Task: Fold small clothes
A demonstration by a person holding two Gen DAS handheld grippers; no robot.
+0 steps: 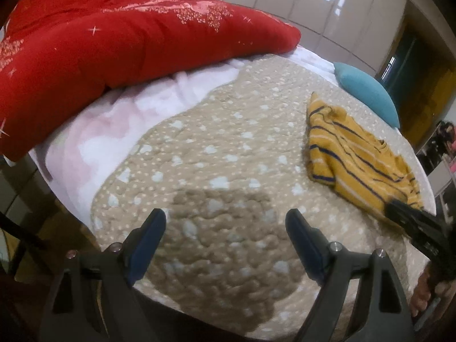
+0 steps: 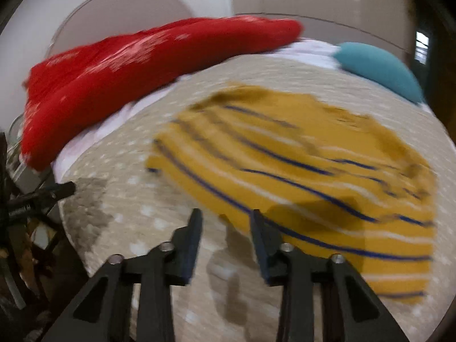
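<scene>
The left gripper (image 1: 225, 229) hung over bare bedspread (image 1: 216, 142) with its jaws wide and nothing between them. The right gripper (image 2: 226, 216) had narrower jaws, parted, with only bedspread showing in the gap; the blurred view left the shirt's (image 2: 299, 171) near edge just beside its right finger. The yellow striped shirt lay rumpled on the bed. A red quilt (image 1: 114, 42) and a teal pillow (image 1: 367, 91) lay at the far side.

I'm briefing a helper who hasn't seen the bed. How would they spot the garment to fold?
Find the beige quilted bedspread with white spots. On it, near the teal cushion, lies a crumpled mustard-yellow shirt. It alone has thin navy and white stripes.
</scene>
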